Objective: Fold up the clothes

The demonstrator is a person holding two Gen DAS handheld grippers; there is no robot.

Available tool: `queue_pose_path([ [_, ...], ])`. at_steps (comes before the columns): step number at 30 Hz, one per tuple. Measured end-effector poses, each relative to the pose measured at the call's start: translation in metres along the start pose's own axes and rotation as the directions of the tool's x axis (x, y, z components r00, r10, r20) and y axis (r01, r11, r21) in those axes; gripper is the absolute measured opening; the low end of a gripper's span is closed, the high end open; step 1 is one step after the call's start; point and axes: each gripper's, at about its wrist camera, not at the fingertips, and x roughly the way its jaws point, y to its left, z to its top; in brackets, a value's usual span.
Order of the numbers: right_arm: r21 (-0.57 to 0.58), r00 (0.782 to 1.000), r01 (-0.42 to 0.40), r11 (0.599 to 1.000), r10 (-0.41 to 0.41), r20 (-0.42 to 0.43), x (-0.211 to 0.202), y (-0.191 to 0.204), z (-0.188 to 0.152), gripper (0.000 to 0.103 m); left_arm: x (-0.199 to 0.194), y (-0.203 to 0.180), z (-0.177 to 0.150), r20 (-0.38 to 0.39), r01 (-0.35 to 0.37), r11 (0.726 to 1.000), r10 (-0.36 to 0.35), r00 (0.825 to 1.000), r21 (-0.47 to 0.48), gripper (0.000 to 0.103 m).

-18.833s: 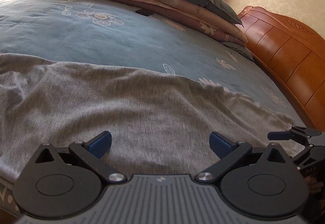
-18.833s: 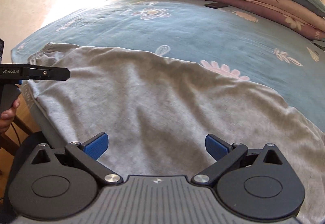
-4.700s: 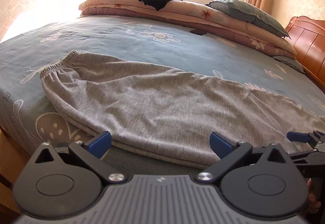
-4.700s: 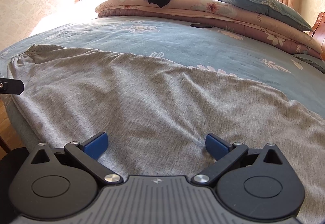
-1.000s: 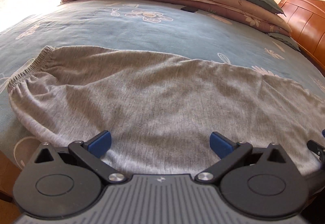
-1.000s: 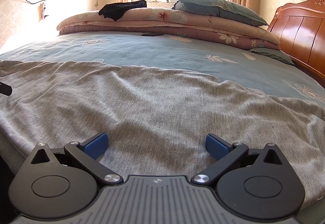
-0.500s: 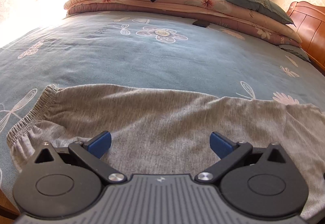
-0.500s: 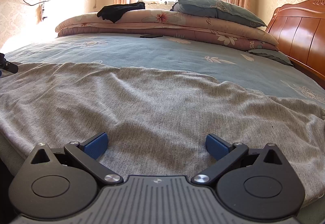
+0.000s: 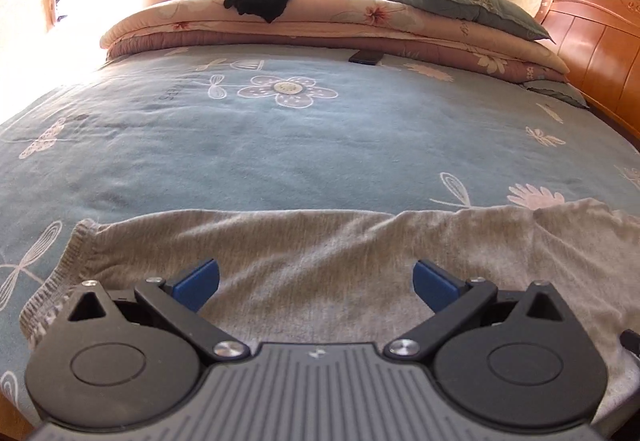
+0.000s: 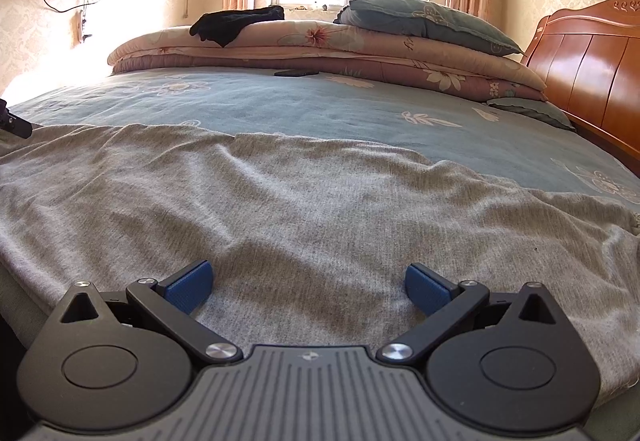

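With both the left hand-held gripper and right hand-held gripper spread empty over the flat grey trousers, pinch the near edge to begin folding.

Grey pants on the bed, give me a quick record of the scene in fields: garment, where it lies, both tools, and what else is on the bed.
garment: grey pants, spread flat, not yet folded
waistband: elastic band at the left end in the left wrist view
surface: blue floral bedspread
left tool: open, over the near edge of the pants, gripping nothing
right tool: open, over the pants, gripping nothing
far side of bed: folded quilts, a pillow, a black garment on top
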Motion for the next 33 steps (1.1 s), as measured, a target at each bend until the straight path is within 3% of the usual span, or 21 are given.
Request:
queue_pose_path([
  [3,-0.002,1.000,-0.001,1.000,0.001,0.000,0.000,0.000,0.000,0.103,0.025,-0.013,0.007,-0.034,0.020,1.000,-0.020,0.999,0.016,0.102],
  [6,-0.003,1.000,-0.001,1.000,0.001,0.000,0.000,0.000,0.001,0.103,0.053,-0.014,0.008,-0.085,0.042,0.999,-0.044,0.995,-0.026,0.102],
  [9,-0.003,1.000,-0.001,1.000,0.001,0.001,0.000,0.000,0.001,0.103,0.070,-0.006,0.009,-0.095,-0.048,0.998,0.043,0.995,-0.051,0.102],
  [11,-0.002,1.000,-0.002,1.000,0.002,0.002,0.000,0.000,0.001,0.103,0.068,-0.002,0.012,-0.106,-0.072,0.993,0.062,0.992,-0.091,0.102],
  [14,-0.001,1.000,-0.001,1.000,0.001,0.004,0.000,0.000,0.001,0.103,0.053,-0.018,0.014,-0.114,-0.017,0.998,0.011,0.993,-0.060,0.102],
  [18,-0.002,1.000,0.002,1.000,-0.002,0.005,0.000,0.002,0.001,0.103,0.018,-0.069,0.003,-0.087,0.085,0.993,-0.077,0.993,0.082,0.102],
  [23,-0.001,1.000,-0.008,1.000,0.008,-0.016,-0.007,-0.003,0.014,0.103,-0.013,-0.120,-0.026,-0.109,0.232,0.963,-0.218,0.970,0.136,0.102],
  [25,0.018,0.999,0.034,0.999,-0.034,0.025,-0.012,-0.008,0.019,0.103,-0.020,-0.133,-0.038,-0.120,0.266,0.951,-0.249,0.961,0.157,0.102],
  [28,0.045,0.996,0.093,0.995,-0.093,-0.008,-0.004,-0.019,0.024,0.103,-0.019,-0.145,-0.053,-0.169,0.275,0.943,-0.245,0.955,0.187,0.102],
  [30,0.078,0.988,0.140,0.987,-0.135,-0.077,0.006,-0.028,0.024,0.103,-0.013,-0.146,-0.063,-0.218,0.227,0.957,-0.186,0.958,0.181,0.102],
  [33,0.115,0.988,0.135,0.984,-0.125,-0.091,0.008,-0.036,0.016,0.103,-0.019,-0.142,-0.069,-0.208,0.200,0.963,-0.160,0.965,0.184,0.102],
])
